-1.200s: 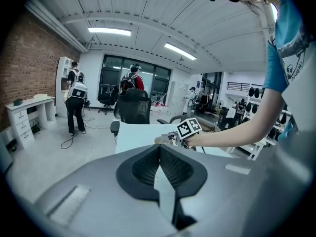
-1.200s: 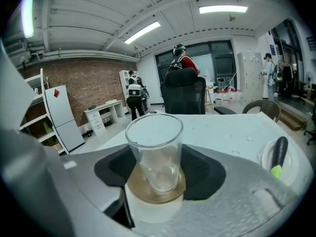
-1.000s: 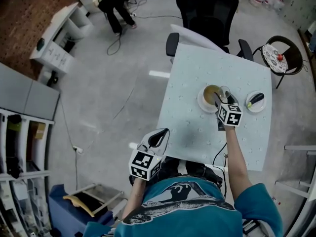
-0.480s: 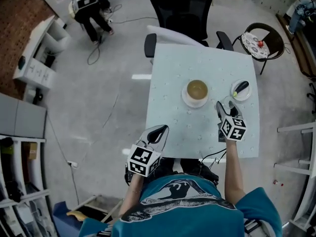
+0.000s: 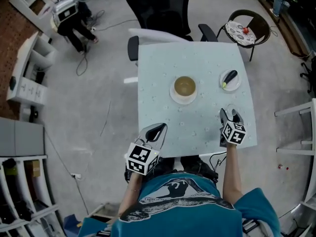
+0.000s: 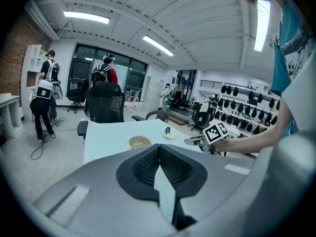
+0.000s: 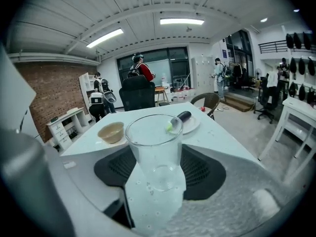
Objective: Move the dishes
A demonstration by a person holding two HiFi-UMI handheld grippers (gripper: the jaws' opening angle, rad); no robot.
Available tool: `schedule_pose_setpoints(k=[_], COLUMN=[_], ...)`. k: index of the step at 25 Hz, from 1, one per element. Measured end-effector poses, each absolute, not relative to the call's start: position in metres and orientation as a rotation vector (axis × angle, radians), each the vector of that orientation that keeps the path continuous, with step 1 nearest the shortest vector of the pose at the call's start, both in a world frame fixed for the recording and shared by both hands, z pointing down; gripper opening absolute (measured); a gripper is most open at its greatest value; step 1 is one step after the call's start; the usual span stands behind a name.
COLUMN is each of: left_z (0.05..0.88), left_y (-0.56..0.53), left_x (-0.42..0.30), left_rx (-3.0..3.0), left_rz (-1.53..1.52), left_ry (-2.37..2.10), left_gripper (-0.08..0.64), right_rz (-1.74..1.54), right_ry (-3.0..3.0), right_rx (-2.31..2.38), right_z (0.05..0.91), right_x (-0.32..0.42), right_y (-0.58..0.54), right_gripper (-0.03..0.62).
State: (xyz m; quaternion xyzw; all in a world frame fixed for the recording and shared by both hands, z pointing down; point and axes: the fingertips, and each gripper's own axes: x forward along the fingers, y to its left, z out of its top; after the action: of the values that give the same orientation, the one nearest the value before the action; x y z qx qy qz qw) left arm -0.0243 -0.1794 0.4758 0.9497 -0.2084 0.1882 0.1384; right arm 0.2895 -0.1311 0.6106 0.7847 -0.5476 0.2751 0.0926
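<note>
The glass (image 7: 154,149) is clear and empty, wide at the rim and narrowing toward a thick base, and it stands upright. The right gripper (image 7: 155,174) has it: the two dark ribbed pads press against its lower sides, so the jaws are apart only as far as the glass is wide. From the head view, the glass (image 5: 228,115) and the right gripper (image 5: 229,118) sit over the table's (image 5: 158,83) near right corner; whether the base touches the tabletop cannot be told. The person's bare right forearm reaches straight forward to that corner, with the marker cube (image 5: 234,133) on top of the gripper.

Farther in on the table, near its middle, a tan bowl (image 5: 184,86) rests on a white plate (image 5: 183,100). Toward the table's right edge lies a small white plate (image 5: 238,84) carrying a dark eggplant (image 5: 229,77) with a green tip.

The left gripper (image 5: 157,131) hangs at the table's near edge, toward the left corner, pointing in over the tabletop. Its jaws (image 6: 159,167) meet at the tips with nothing between them.

Beyond the table's far edge stands a black office chair (image 5: 158,6).
</note>
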Motion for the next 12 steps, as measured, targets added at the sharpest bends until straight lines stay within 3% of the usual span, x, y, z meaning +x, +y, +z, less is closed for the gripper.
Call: schedule_pose_setpoints(k=[12], left_z=[0.475], left_y=[-0.189], left_x=[-0.022], left_rx=[2.767], left_rz=[0.586], left_ry=[-0.587], left_gripper=[0.012], right_rz=[0.776], right_ry=[-1.543], right_rx=[2.44], right_z=[0.632], right_x=[0.297], right_y=[-0.116], right_gripper=[0.281])
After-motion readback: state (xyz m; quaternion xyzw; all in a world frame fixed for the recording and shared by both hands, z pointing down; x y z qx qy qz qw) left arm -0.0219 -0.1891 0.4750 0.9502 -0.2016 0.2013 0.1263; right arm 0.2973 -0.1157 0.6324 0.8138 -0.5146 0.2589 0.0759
